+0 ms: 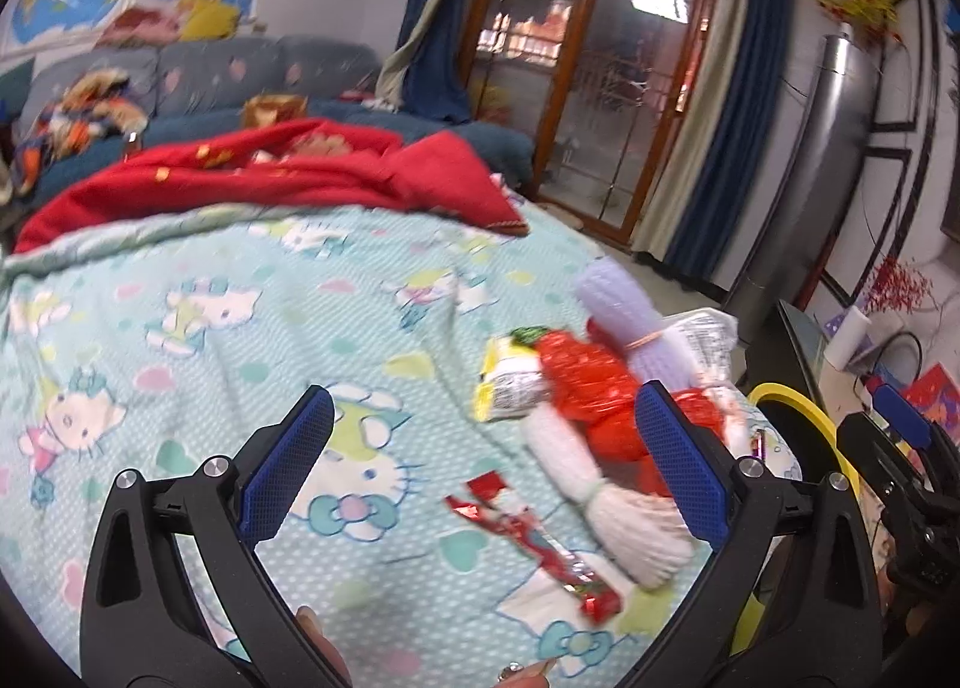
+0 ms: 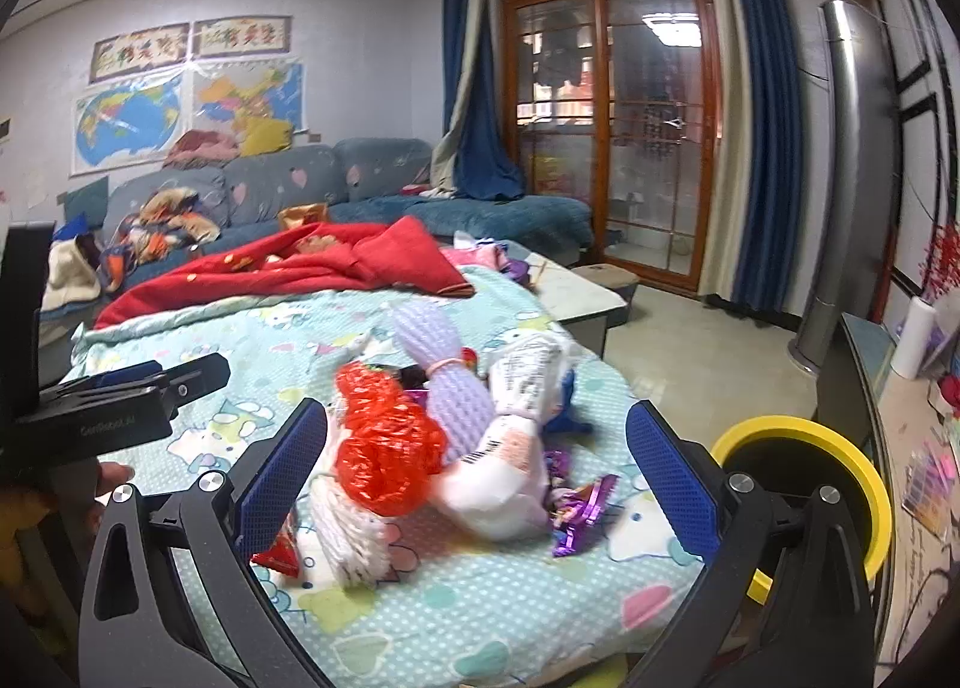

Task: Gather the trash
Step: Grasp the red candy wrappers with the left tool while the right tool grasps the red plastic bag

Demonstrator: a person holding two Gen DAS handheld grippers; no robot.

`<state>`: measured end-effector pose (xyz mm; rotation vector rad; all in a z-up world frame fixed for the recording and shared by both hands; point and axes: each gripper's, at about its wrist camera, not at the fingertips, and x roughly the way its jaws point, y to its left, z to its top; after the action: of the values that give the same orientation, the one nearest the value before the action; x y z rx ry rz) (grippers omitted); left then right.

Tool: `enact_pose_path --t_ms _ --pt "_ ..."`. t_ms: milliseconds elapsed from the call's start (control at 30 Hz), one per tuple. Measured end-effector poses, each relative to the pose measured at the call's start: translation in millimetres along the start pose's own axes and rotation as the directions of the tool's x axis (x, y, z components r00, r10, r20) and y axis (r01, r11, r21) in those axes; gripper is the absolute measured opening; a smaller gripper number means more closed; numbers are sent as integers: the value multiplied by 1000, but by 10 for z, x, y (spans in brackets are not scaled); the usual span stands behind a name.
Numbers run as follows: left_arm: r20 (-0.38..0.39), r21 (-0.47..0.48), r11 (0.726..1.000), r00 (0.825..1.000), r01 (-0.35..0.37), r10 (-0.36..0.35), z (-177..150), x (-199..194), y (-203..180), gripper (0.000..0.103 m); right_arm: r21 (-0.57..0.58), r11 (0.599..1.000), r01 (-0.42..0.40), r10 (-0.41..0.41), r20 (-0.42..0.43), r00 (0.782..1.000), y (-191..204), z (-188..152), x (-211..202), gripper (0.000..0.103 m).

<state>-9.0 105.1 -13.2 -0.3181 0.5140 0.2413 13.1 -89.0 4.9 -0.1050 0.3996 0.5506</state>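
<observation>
Both tools are poised over the pile and nothing has been picked up yet, so the step in hand looks like the approach to a first grasp. The left hand-held gripper has its fingers wide apart and empty; a red candy wrapper lies on the quilt between them and slightly ahead, with a white foam net just to its right and a red foam net further ahead on that side, partly behind the right finger. The right hand-held gripper is likewise spread and holds nothing; straight ahead between its fingers sit the red foam net, a lilac foam net, a white printed bag and a purple wrapper, all touching or overlapping. A yellow-rimmed bin stands just beyond its right finger, off the edge of the quilt, and is probably where the trash goes. The next move likely calls for lowering 1 tool onto a single loose piece and closing gently, since the nets are soft and tangled together. A red blanket lies well ahead, clear of the work. The 2 tools are close, so crossing paths toward the bin is the main risk.
</observation>
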Motion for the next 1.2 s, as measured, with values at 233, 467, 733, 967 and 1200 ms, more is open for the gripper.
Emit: enact_pose_path --t_ms 233,467,733,967,1200 --pt "-122 -48 999 992 24 -29 -86 152 200 87 -37 997 -72 70 -54 996 117 62 199 83" --pt "-296 -141 978 936 156 -192 -304 415 174 63 -40 986 -160 151 -175 973 130 68 510 66" --pt "-378 -146 966 890 215 -255 -473 544 -11 45 26 972 -235 232 -296 927 123 -63 853 59" --pt "-407 -166 966 878 201 -252 -518 595 24 23 86 949 -303 313 -344 885 109 -173 934 25" --pt "-392 -216 956 880 197 -269 -492 568 177 7 99 939 -331 345 -301 889 96 -157 843 15"
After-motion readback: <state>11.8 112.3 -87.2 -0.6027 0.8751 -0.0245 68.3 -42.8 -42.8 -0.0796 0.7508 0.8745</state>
